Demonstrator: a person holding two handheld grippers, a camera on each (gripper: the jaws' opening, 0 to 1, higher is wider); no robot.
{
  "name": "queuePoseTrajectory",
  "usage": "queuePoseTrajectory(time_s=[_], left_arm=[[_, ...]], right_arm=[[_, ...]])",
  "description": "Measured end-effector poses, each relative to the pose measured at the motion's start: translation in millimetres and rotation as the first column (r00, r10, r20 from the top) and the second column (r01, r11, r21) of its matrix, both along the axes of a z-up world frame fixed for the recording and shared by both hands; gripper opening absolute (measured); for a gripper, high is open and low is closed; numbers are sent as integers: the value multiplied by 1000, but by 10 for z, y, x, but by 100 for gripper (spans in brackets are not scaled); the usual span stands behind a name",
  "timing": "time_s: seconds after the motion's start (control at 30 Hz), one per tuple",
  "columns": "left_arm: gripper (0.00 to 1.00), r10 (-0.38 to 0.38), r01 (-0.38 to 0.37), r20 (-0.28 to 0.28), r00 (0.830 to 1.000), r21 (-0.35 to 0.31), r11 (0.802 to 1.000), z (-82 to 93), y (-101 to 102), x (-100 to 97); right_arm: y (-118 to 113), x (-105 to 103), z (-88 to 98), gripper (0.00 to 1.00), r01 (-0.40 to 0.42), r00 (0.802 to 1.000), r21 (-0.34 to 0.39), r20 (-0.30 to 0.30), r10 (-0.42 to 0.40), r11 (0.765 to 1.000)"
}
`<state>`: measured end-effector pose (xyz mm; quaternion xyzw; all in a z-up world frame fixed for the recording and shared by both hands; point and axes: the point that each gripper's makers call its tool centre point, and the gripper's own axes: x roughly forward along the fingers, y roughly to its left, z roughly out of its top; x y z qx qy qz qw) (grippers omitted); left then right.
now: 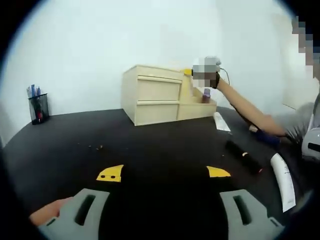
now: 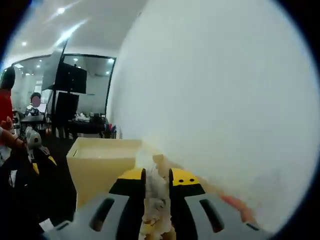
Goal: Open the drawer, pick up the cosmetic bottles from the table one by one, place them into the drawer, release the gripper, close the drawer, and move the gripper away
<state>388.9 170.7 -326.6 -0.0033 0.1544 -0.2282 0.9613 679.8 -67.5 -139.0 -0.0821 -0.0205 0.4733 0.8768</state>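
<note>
Left gripper (image 1: 164, 172): hovering low over the black table (image 1: 150, 145), jaws standing wide apart with nothing between them.
Open room: a broad bare stretch of table lying between the left gripper and the drawer unit (image 1: 152, 95).
Black bottle (image 1: 244, 156): lying flat, right of that stretch, long axis running slantwise toward the table's near right edge.
White tube (image 1: 283, 180): lying flat near the right edge, long axis pointing away from the drawer unit.
White bottle (image 1: 221, 121): lying flat just before the unit's open drawer (image 1: 200, 107).
Right gripper (image 2: 157, 187): jaws clamping a pale upright bottle (image 2: 155, 200), poised above the open drawer.
Pen cup (image 1: 38, 107): standing far left of the unit.
</note>
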Motion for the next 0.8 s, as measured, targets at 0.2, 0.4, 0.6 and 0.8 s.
queuePoseTrajectory(time_s=[0.2, 0.4, 0.6, 0.8], left_arm=[[56, 3, -3, 2, 1000, 5, 1000, 0, 13, 5], [55, 5, -5, 1, 1000, 7, 1000, 0, 22, 9], [55, 4, -4, 3, 1000, 9, 1000, -1, 24, 6], [54, 6, -6, 5, 1000, 13, 1000, -3, 29, 5]], right_arm=[[-252, -183, 230, 16, 162, 943, 118, -311, -118, 980], [-481, -326, -376, 14, 142, 917, -356, -304, -258, 924], [-254, -109, -682, 14, 77, 922, -405, -319, -220, 911], [-187, 21, -699, 14, 72, 924, -381, -322, -205, 922]])
